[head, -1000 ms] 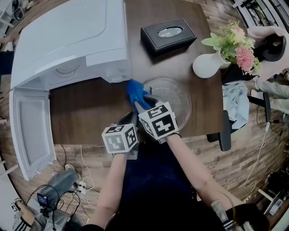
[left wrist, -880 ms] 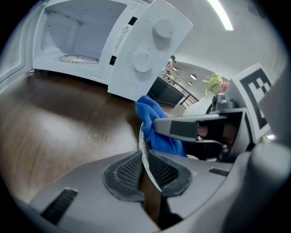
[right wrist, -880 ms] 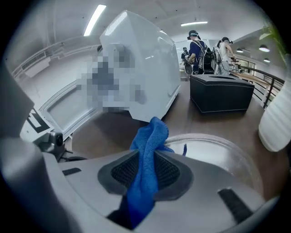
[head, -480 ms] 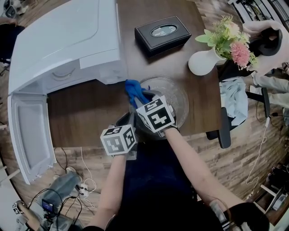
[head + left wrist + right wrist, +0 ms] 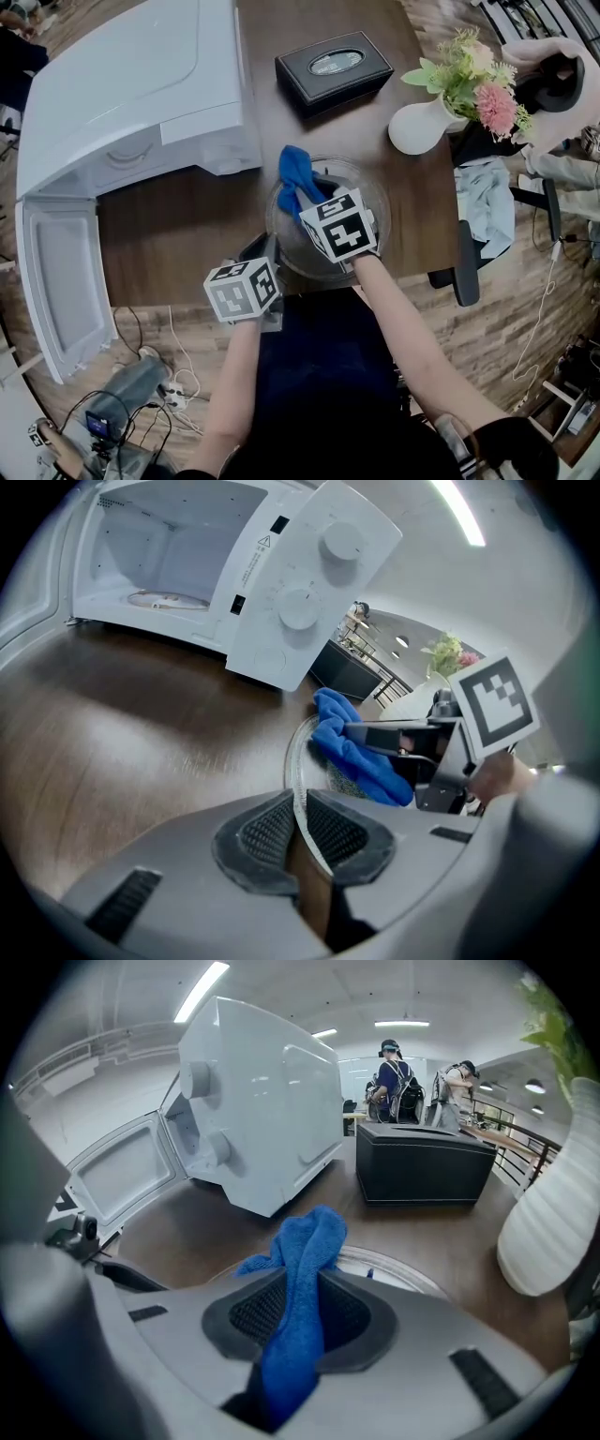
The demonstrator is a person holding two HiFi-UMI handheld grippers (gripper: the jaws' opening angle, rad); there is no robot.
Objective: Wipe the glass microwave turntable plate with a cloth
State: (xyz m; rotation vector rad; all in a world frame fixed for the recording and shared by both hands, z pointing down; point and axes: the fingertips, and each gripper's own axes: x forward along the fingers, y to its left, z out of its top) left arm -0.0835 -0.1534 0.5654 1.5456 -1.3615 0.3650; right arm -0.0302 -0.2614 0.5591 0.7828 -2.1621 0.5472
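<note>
The glass turntable plate (image 5: pixel 377 199) lies on the brown table near its front edge. My left gripper (image 5: pixel 269 253) is shut on the plate's near-left rim (image 5: pixel 301 810), which shows as a thin glass edge between the pads. My right gripper (image 5: pixel 311 195) is over the plate, shut on a blue cloth (image 5: pixel 294 174). The cloth (image 5: pixel 302 1269) runs up between the pads and bunches beyond the tips, resting on the plate's far-left part. In the left gripper view the cloth (image 5: pixel 359 751) hangs from the right gripper (image 5: pixel 352 731).
A white microwave (image 5: pixel 131 89) with its door (image 5: pixel 58 281) open stands at the left. At the back of the table are a black tissue box (image 5: pixel 333 66) and a white vase (image 5: pixel 417 127) with flowers. People stand far off in the right gripper view.
My right gripper has carried the blue cloth away from me across the plate, from its left edge towards its far side. The left gripper has stayed on the rim.
</note>
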